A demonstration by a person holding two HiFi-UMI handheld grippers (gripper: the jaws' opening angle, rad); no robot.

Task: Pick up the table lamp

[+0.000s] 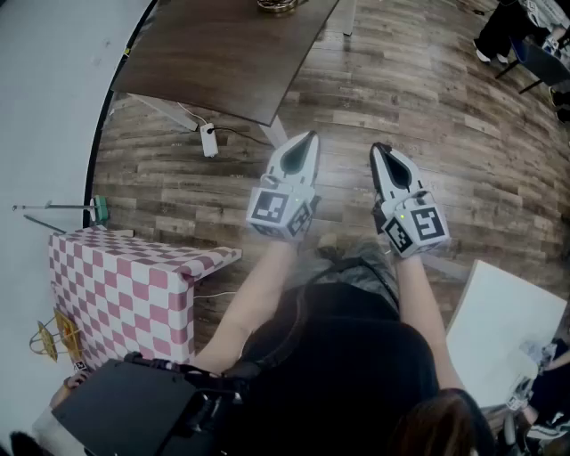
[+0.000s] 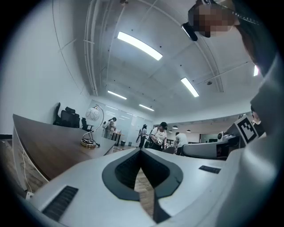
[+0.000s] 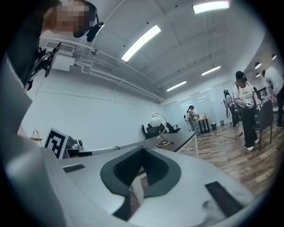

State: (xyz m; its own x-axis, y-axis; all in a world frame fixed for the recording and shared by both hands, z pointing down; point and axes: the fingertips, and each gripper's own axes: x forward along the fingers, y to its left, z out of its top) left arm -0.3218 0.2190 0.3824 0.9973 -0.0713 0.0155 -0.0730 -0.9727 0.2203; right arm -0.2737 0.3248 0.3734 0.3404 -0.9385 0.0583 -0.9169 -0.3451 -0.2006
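Observation:
The table lamp [image 2: 91, 128] has a white globe shade on a curved metal stem and a round brass base. It stands on a dark brown table [image 2: 44, 148], some way ahead of both grippers. In the right gripper view the lamp [image 3: 160, 130] stands near the table's end. Only its base [image 1: 278, 5] shows at the top edge of the head view. My left gripper [image 1: 309, 137] and right gripper [image 1: 381, 148] are held side by side over the wood floor, short of the table [image 1: 223, 53]. Both point toward it. The jaws of both are shut with nothing between them.
A pink-and-white checkered box [image 1: 125, 285] stands at my left. A white power adapter [image 1: 208, 140] with its cable lies on the floor by the table leg. A white board [image 1: 503, 325] lies at my right. Black office chairs [image 2: 69, 119] and several people [image 3: 243, 111] are farther back.

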